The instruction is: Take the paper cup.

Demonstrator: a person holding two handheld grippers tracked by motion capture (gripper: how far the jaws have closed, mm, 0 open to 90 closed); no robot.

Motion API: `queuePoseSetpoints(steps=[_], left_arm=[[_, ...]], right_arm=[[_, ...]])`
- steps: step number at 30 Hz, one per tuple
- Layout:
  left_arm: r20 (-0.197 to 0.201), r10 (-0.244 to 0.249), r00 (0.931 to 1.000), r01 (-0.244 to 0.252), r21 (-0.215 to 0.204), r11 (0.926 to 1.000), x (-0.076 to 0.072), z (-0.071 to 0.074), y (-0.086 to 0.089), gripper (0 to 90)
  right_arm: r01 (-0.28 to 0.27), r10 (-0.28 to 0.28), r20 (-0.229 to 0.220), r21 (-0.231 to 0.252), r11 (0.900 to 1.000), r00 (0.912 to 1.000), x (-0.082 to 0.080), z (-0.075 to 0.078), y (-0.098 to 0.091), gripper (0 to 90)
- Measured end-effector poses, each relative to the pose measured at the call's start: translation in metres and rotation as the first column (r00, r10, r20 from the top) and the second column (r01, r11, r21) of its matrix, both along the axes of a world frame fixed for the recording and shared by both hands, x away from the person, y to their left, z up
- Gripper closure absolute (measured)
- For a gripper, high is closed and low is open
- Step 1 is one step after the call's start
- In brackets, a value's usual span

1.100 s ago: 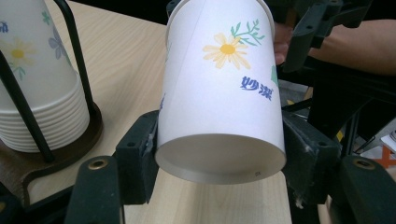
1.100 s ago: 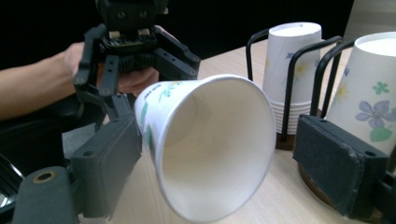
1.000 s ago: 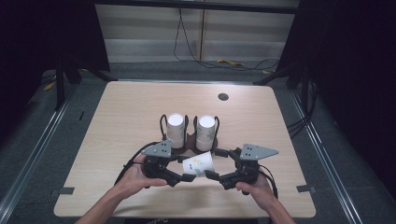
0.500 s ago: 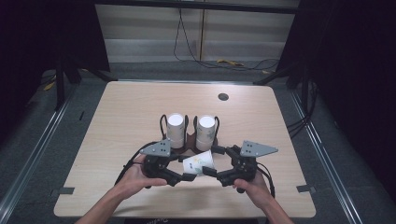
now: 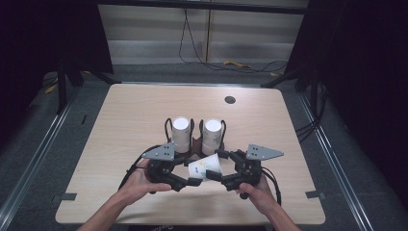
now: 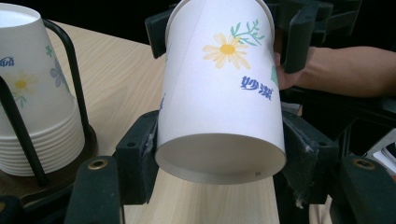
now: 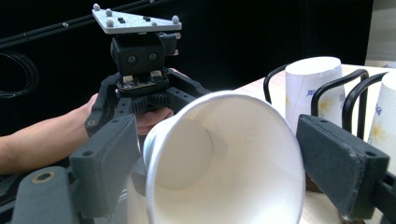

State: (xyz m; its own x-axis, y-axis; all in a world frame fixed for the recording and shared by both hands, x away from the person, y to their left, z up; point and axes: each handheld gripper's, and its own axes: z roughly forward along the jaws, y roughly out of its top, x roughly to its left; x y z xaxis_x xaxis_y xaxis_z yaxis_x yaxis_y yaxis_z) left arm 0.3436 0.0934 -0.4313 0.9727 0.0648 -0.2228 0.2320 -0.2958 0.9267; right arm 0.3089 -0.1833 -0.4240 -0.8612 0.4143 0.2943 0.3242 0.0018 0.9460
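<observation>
Left gripper (image 5: 192, 174): clamped together on the narrow bottom end of a paper cup (image 5: 206, 167), pads pressed to both sides of the wall. Lying on its side in the air just in front of the rack (image 5: 195, 144), clear of the desk (image 5: 130, 110), mouth turned toward the right gripper (image 5: 220, 167). Right gripper: jaws spread wide to either side of the cup's open rim, close against it; cannot tell whether pressing or merely flanking. Probably held this way to hand over or steady a single cup drawn from the rack: a firm pinch at the stiff bottom to avoid crushing the soft wall, the wide mouth offered to the other side for a second hold. Behind the cup, on the rack, two upside-down stacks (image 5: 181, 132) (image 5: 212, 131) standing upright between black wire loops, a likely source or destination, hence working so near it. Against the frames of a second and half a second back, almost nothing different: cup at the same spot before the rack, same tilt, both hands parked low on the near side, left clamp unchanged, stacks untouched.
</observation>
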Motion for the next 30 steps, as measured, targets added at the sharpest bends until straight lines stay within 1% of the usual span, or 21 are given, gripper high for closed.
queuePoseSetpoints(steps=[3,5,8,10,12,13,20,24,26,30], left_arm=[[0.003,-0.004,1.0000,0.004,-0.001,1.0000,0.0007,0.0004,0.0005,36.0],[-0.003,-0.005,1.0000,0.005,-0.001,1.0000,0.0002,-0.0001,0.0001,36.0],[-0.004,-0.012,0.9999,0.012,-0.001,0.9999,0.0002,0.0000,0.0003,36.0],[-0.005,-0.010,0.9999,0.010,0.003,0.9999,0.0003,-0.0001,0.0004,36.0],[-0.012,-0.011,0.9999,0.011,-0.002,0.9999,0.0006,-0.0014,0.0001,36.0],[-0.012,-0.012,0.9998,0.012,0.000,0.9999,0.0007,-0.0016,0.0002,36.0],[-0.042,-0.027,0.9987,0.027,-0.004,0.9996,0.0020,-0.0050,-0.0005,35.8],[-0.063,-0.027,0.9977,0.028,0.007,0.9996,0.0027,-0.0066,-0.0015,34.5],[-0.074,-0.013,0.9972,0.015,0.019,0.9997,0.0030,-0.0076,-0.0023,31.6],[-0.073,-0.012,0.9973,0.014,0.025,0.9996,0.0033,-0.0087,-0.0026,30.3]], right_arm=[[-0.012,0.012,-0.012,0.003,0.9999,0.9999,0.0012,-0.0021,0.0006,14.1],[-0.024,0.024,-0.025,0.002,0.9997,0.9994,0.0020,-0.0036,0.0011,14.1],[-0.030,0.030,-0.047,0.015,0.9994,0.9985,0.0026,-0.0045,0.0029,14.3],[-0.028,0.028,-0.044,0.008,0.9996,0.9986,0.0026,-0.0043,0.0031,16.8],[-0.035,0.036,-0.063,0.014,0.9993,0.9974,0.0043,-0.0052,0.0014,18.0],[-0.039,0.040,-0.064,0.014,0.9991,0.9971,0.0049,-0.0055,0.0007,18.5],[-0.053,0.054,-0.055,0.017,0.9985,0.9970,0.0048,-0.0044,-0.0016,22.3],[-0.054,0.054,-0.050,0.009,0.9985,0.9973,0.0047,-0.0042,-0.0018,23.6],[-0.056,0.056,-0.048,0.008,0.9984,0.9973,0.0048,-0.0042,-0.0014,25.2],[-0.058,0.058,-0.045,-0.005,0.9983,0.9973,0.0047,-0.0046,-0.0005,26.1]])
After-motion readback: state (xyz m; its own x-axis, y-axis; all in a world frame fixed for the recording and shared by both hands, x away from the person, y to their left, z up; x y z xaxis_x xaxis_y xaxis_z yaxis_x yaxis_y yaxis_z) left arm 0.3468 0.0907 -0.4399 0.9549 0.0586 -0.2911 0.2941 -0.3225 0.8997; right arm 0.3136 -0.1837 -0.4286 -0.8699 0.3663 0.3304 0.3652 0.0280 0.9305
